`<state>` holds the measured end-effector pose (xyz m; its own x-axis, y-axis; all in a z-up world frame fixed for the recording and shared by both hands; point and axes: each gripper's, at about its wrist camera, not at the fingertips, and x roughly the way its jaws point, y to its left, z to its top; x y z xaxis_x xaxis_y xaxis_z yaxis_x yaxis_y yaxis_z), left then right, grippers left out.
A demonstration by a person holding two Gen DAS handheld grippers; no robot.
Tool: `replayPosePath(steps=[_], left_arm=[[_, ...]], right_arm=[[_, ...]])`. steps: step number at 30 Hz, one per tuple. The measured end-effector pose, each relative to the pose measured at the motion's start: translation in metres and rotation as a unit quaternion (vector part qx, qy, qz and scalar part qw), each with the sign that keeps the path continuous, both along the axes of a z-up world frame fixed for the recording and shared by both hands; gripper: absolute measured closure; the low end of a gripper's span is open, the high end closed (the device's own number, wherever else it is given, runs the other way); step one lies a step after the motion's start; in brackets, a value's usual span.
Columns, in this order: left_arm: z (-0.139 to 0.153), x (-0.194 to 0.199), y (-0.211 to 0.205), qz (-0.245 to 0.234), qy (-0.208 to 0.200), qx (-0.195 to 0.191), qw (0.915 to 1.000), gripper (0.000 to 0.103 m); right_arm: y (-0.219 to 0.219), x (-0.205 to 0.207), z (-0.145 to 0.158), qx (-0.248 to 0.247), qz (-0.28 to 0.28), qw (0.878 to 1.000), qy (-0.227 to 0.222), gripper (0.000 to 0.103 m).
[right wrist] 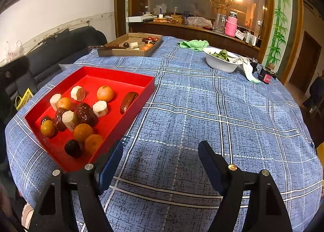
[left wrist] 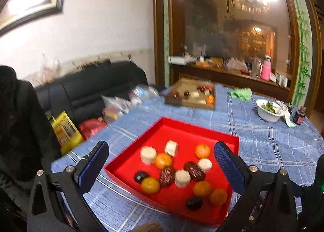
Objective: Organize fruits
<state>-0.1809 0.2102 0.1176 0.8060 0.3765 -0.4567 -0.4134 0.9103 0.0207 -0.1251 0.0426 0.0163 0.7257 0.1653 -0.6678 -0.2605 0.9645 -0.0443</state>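
A red tray [left wrist: 202, 128] [right wrist: 141, 79] on the blue plaid tablecloth holds several oranges [left wrist: 203, 150] [right wrist: 104, 93], white cut chunks [left wrist: 148, 154] [right wrist: 100, 108], brown dates [left wrist: 194, 171] [right wrist: 86, 113] and dark round fruits [left wrist: 194, 202] [right wrist: 72, 148]. A cardboard box [left wrist: 188, 105] [right wrist: 129, 52] at the far side holds more fruit. My left gripper [left wrist: 162, 163] is open and empty, held above the tray's near part. My right gripper [right wrist: 161, 158] is open and empty over bare cloth, just right of the tray's near corner.
A white bowl of greens [left wrist: 270, 110] [right wrist: 221, 60], a green cloth [left wrist: 241, 93] [right wrist: 193, 44], a white sock [right wrist: 248, 71] and a small dark jar [right wrist: 266, 77] lie at the far right. A black sofa [left wrist: 91, 86] with bags stands to the left. A cluttered sideboard [right wrist: 192, 27] is behind.
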Motion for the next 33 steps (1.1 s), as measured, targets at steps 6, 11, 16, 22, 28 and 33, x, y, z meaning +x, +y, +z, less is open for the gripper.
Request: replayPosePath(steps=[6, 11, 16, 22, 28, 33], left_arm=[[-0.013, 0.008, 0.006, 0.003, 0.026, -0.008, 0.9996, 0.0], [-0.029, 0.018, 0.012, -0.006, 0.048, -0.026, 0.9985, 0.0], [-0.044, 0.028, 0.02, -0.03, 0.082, -0.065, 0.994, 0.0], [-0.057, 0.033, 0.029, -0.032, 0.105, -0.096, 0.9893, 0.0], [-0.06, 0.035, 0.032, -0.032, 0.106, -0.1, 0.9888, 0.0], [-0.06, 0.035, 0.038, -0.027, 0.097, -0.105, 0.9893, 0.0]], right_arm=[[0.011, -0.003, 0.002, -0.004, 0.018, 1.0, -0.012, 0.015], [0.02, -0.011, 0.006, -0.006, 0.027, 0.999, -0.031, 0.014], [0.026, -0.015, 0.013, -0.008, 0.027, 0.999, -0.045, 0.012], [0.034, -0.012, 0.008, -0.008, 0.035, 0.999, -0.036, 0.012], [0.042, -0.014, 0.003, -0.013, 0.048, 0.998, -0.032, 0.012], [0.048, -0.017, 0.003, -0.016, 0.06, 0.997, -0.039, 0.012]])
